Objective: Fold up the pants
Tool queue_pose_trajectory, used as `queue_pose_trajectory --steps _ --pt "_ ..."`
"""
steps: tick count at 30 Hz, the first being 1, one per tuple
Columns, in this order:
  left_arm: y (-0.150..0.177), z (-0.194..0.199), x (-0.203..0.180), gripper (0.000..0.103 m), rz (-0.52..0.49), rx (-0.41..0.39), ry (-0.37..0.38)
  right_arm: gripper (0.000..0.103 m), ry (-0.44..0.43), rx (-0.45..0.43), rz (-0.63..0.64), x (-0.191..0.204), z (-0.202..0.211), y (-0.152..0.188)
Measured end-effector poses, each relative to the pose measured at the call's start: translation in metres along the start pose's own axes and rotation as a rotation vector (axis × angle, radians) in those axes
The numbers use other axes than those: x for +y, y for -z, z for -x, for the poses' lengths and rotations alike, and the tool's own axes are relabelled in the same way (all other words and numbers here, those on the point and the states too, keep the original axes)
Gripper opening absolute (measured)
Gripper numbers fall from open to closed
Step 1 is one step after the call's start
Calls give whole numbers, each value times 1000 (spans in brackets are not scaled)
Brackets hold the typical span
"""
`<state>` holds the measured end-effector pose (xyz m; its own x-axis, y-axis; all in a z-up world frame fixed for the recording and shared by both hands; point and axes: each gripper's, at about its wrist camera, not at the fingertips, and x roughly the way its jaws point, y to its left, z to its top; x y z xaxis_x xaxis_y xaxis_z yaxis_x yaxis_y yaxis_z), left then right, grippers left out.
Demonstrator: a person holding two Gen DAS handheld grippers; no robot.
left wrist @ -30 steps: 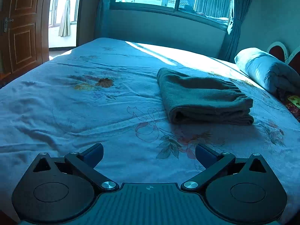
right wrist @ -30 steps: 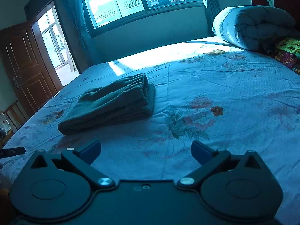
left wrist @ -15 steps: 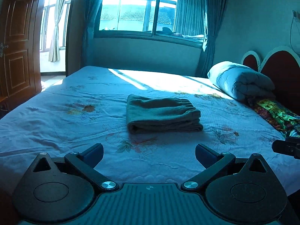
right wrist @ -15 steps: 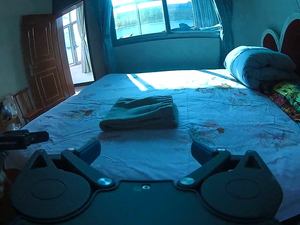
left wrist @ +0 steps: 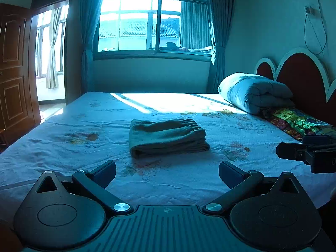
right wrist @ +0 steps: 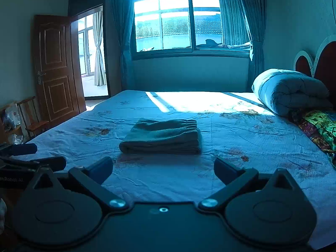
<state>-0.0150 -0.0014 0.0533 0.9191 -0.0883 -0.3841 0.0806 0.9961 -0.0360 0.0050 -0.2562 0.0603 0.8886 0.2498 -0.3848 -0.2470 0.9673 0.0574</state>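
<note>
Both grippers standing open and empty above the near edge of the bed.

Left gripper (left wrist: 167, 173) and right gripper (right wrist: 163, 169) holding fingers spread wide, touching nothing; folded pants (left wrist: 167, 137) lying mid floral bedsheet (left wrist: 63, 147), ahead of both; rolled duvet (left wrist: 254, 92) resting by the headboard (left wrist: 302, 75).

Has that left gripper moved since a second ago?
Yes. The left gripper has drawn back and risen: the folded pants look smaller and farther, and the window now shows fully.
</note>
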Motion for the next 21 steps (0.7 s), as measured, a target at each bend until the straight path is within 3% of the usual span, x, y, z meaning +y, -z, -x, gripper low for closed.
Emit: queue_pose_trajectory --steps 9,21 --pt "2 0 10 103 46 -5 -11 97 1 -4 1 0 4 4" --pt "0 1 4 103 32 -17 1 97 -8 -10 -1 2 7 2"
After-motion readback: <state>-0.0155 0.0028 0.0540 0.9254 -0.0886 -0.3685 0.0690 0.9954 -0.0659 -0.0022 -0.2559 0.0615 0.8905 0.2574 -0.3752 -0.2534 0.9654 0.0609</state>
